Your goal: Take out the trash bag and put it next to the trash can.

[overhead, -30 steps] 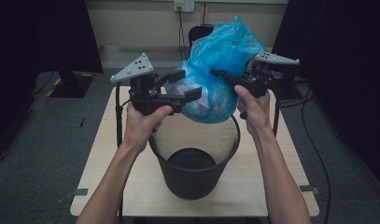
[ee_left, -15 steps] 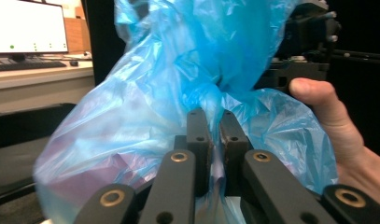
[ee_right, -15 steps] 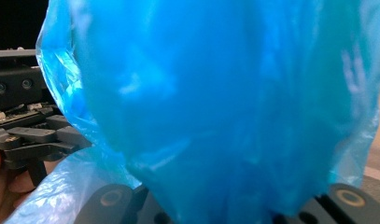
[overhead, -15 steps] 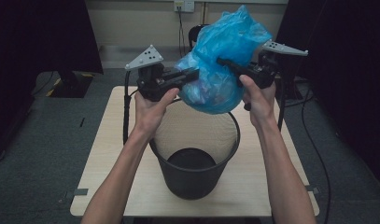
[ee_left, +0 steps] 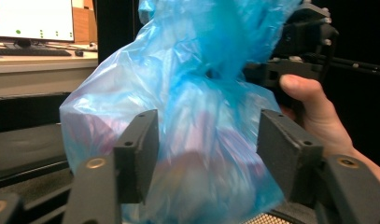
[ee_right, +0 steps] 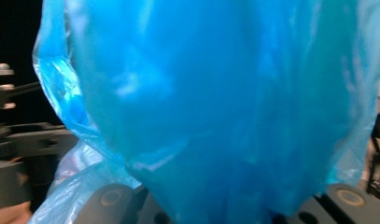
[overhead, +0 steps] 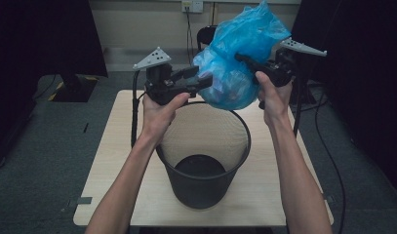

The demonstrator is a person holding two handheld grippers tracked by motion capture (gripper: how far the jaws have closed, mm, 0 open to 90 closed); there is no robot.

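A: Where's the full blue plastic bag (overhead: 235, 73)?

B: Up above the black mesh bin's (overhead: 206, 161) far rim. The right gripper (overhead: 242, 58) pinches its neck; the left gripper (overhead: 198, 80) has just been opening around its belly.

A: Next?

B: Probably hold tight and lower it slowly.

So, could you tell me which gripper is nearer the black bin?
Left. The left gripper hangs just above the bin's back rim; the right gripper is higher, clamping the blue bag.

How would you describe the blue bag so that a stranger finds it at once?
Start at the wooden table and the black mesh bin on it. Above the bin's far rim hangs the bag, bulging, crinkled, translucent blue plastic. It is the one brightly coloured thing here.
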